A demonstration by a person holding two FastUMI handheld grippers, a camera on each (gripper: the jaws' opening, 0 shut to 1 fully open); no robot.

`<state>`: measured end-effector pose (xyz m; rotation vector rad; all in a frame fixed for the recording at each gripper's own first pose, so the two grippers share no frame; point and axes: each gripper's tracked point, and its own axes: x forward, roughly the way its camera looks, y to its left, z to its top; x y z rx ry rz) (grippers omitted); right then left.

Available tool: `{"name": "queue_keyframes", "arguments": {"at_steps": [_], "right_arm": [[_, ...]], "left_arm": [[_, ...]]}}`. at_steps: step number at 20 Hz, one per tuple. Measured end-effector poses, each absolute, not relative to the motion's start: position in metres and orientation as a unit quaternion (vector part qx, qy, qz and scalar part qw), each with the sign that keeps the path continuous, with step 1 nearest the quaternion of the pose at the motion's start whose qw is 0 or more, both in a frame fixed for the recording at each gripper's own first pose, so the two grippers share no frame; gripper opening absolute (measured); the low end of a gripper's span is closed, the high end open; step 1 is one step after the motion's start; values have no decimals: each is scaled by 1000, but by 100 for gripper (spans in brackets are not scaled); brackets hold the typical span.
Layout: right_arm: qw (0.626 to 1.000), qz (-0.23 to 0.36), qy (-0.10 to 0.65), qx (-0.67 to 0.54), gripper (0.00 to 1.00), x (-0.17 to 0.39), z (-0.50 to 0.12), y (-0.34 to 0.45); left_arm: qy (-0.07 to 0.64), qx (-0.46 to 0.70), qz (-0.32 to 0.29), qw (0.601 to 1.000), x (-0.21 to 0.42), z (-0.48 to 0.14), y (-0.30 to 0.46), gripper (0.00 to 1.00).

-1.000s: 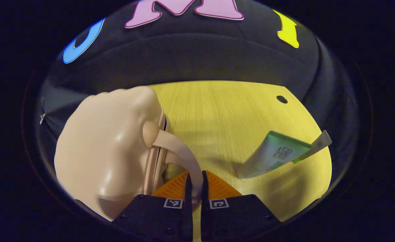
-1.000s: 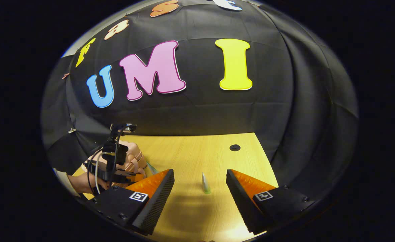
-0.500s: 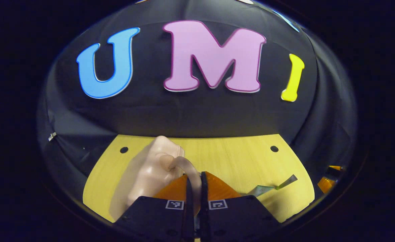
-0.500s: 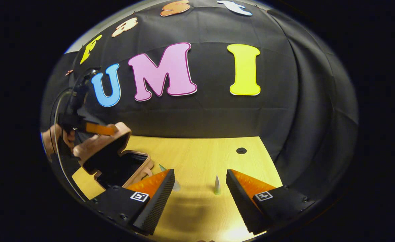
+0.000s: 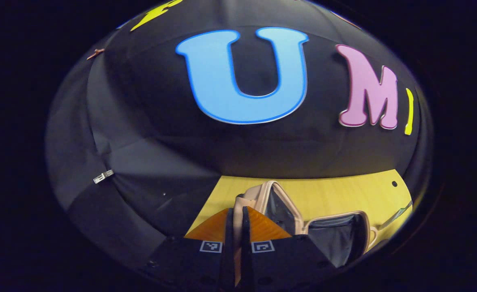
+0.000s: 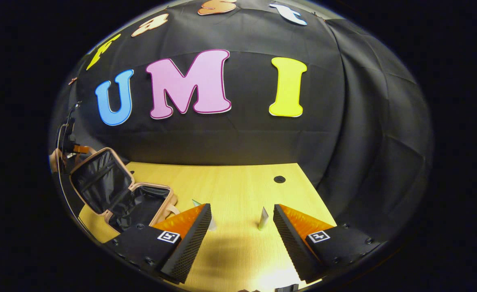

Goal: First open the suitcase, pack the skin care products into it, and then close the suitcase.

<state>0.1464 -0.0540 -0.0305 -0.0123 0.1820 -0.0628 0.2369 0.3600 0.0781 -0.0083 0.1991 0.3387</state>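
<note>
Right gripper view: tube (image 6: 263, 218) btwn jaws.

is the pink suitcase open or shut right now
Open. In the right gripper view the small pink hard-shell suitcase has its lid swung up and back, showing the dark lining of both halves. The left tool pinches the lid's handle.

Left gripper (image 5: 237, 227): black housing, two square black-and-white coded tags side by side, small screws in the casing. Right gripper (image 6: 241, 227): same black housing, one coded tag per finger mount, screws at the corners, fine ribbed texture on the inner finger faces.
</note>
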Motion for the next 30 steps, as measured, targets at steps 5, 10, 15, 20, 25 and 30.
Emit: {"name": "queue_keyframes", "arguments": {"at_steps": [5,10,15,20,25,30], "right_arm": [[991,-84,104,-1,98,132,-49,-46],[987,-114,112,-3,97,116,-59,-45],[987,-126,97,-10,96,110,-51,-55],[988,-126,90,0,96,122,-52,-76],[989,-106,101,16,96,145,-64,-95],[991,-65,117,17,96,172,-80,-109]], "left_arm": [[149,-111,144,972,269,-19,442,11],[203,-152,143,957,292,-97,467,12],[198,-51,223,953,267,-89,498,57],[92,25,247,964,204,9,447,98],[7,52,182,982,150,72,282,97],[3,-1,90,996,157,43,86,97]]}}
